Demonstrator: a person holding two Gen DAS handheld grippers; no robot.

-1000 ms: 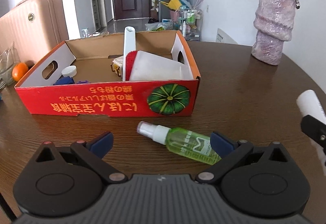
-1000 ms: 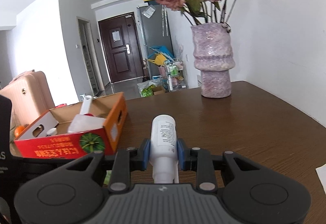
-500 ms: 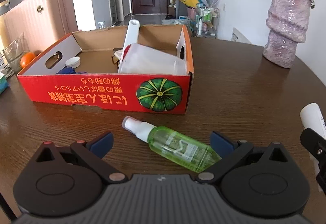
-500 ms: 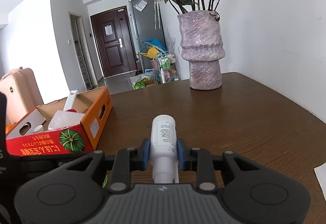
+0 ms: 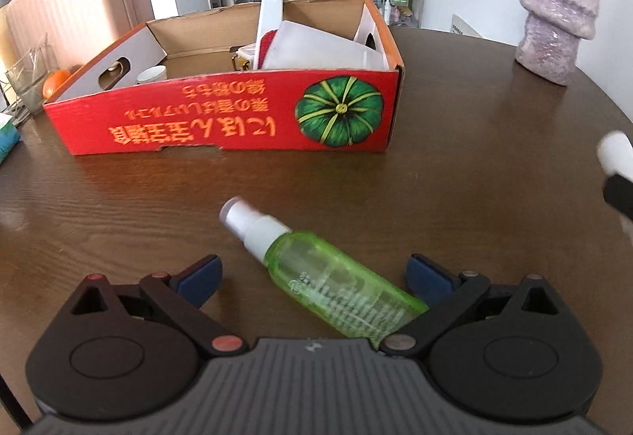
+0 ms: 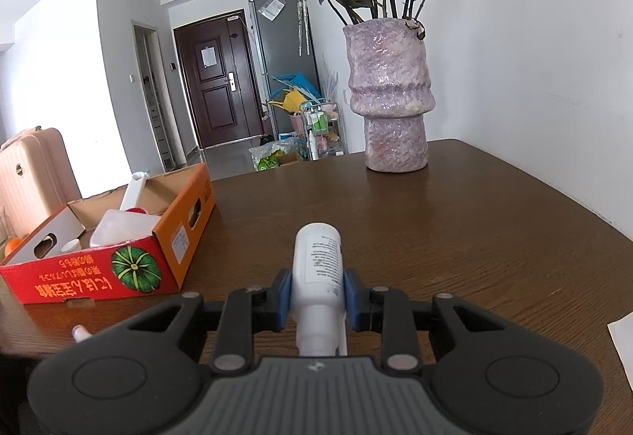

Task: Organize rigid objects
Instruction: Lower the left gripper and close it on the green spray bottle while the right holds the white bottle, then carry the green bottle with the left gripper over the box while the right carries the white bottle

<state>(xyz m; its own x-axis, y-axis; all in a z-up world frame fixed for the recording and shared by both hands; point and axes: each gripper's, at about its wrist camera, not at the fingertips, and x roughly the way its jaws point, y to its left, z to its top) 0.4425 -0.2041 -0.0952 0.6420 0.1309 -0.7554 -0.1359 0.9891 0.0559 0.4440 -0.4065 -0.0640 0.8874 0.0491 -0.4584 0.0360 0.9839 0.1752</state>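
A green spray bottle (image 5: 332, 284) with a white nozzle lies on the brown table, between the open jaws of my left gripper (image 5: 314, 271). Behind it stands a red cardboard box (image 5: 237, 126) with a pumpkin print, holding a white container, a white tube and a small cap. My right gripper (image 6: 316, 292) is shut on a white bottle (image 6: 318, 265), held above the table right of the box (image 6: 99, 273). The white bottle also shows at the right edge of the left wrist view (image 5: 615, 154).
A purple vase (image 6: 389, 95) with dried roses stands at the table's far right, also in the left wrist view (image 5: 558, 8). A pink suitcase (image 5: 75, 8) and an orange (image 5: 55, 83) are left of the box. A paper corner (image 6: 623, 336) lies at the right.
My left gripper has moved forward and down over the green spray bottle, which now lies between its jaws. My right gripper has shifted forward, still holding the white bottle.
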